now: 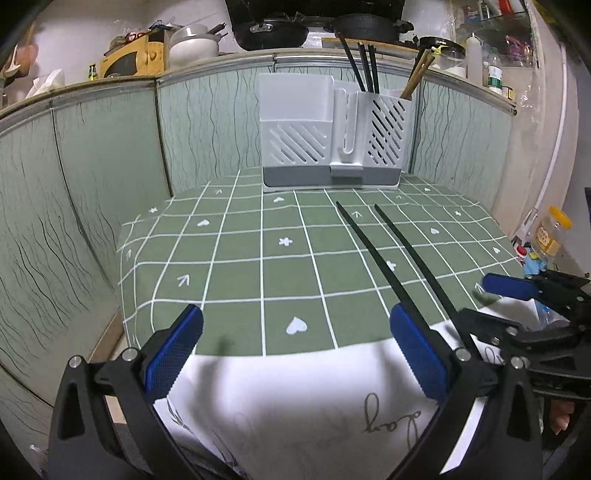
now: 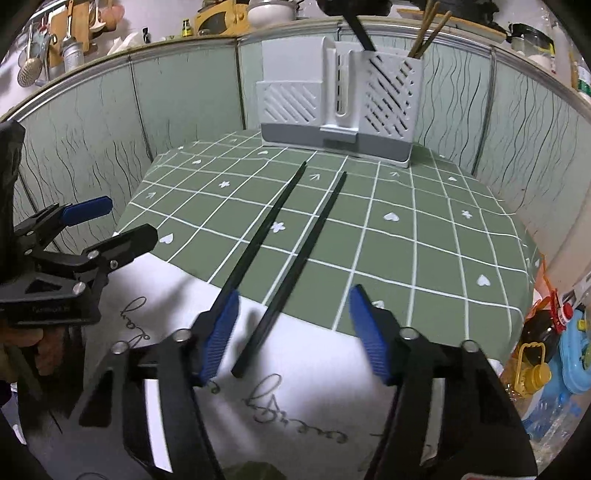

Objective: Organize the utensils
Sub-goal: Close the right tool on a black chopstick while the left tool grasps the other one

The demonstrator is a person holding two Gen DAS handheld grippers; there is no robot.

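Observation:
Two black chopsticks (image 2: 280, 236) lie side by side on the green checked tablecloth (image 2: 406, 229), near ends on a white cloth (image 2: 295, 387). They also show in the left wrist view (image 1: 391, 258). A white slotted utensil holder (image 2: 340, 99) stands at the table's back with black and wooden chopsticks in its right compartment; it shows in the left wrist view too (image 1: 332, 133). My right gripper (image 2: 291, 336) is open, its fingers straddling the near end of one chopstick. My left gripper (image 1: 295, 354) is open and empty over the white cloth (image 1: 295, 406), left of the chopsticks.
Green panelled walls (image 1: 92, 184) close in the table at back and left. A shelf above holds pans and jars (image 1: 273, 29). Bottles and a blue toy (image 2: 554, 354) stand beyond the table's right edge.

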